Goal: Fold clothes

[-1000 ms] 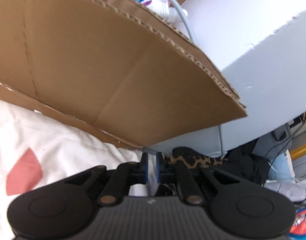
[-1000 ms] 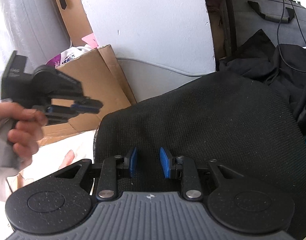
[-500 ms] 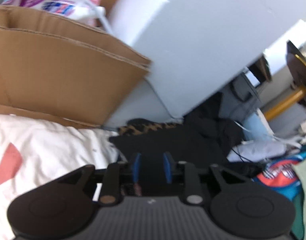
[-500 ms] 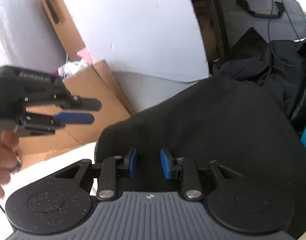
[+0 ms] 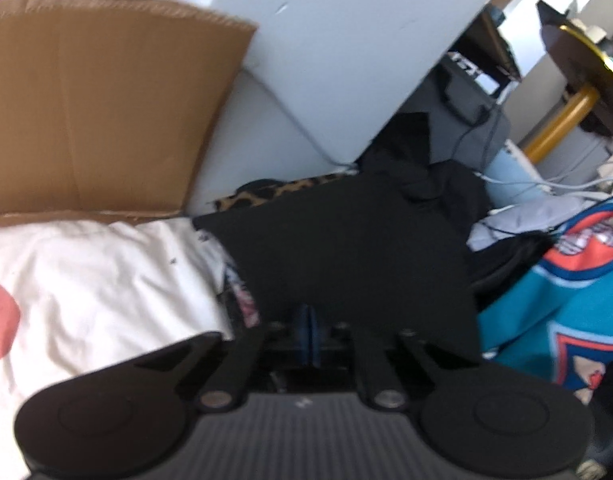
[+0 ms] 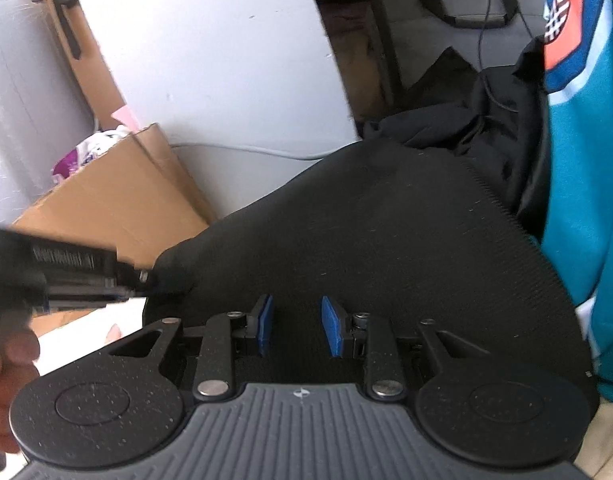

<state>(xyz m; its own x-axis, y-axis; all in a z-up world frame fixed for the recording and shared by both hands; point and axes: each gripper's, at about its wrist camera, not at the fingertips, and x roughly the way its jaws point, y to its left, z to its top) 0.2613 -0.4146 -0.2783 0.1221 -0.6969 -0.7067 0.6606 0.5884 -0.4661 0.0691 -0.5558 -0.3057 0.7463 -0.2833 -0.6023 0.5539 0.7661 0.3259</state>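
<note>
Left tool (image 5: 308, 334): jaws have just been closing and are now clenched on the near edge of the black garment (image 5: 346, 248) (pads together, fabric pinched). Right tool (image 6: 296, 330): released, pads apart over the same garment, which spreads ahead of it. Beyond, left: cardboard box (image 5: 98, 96).

White wall panel (image 5: 346, 40) at twelve o'clock, daylit. Brown cardboard box (image 5: 98, 104) at ten o'clock beside it. Grey bag (image 6: 458, 20) with black handles at one o'clock. Yellow post (image 5: 562, 124) at two o'clock.
</note>
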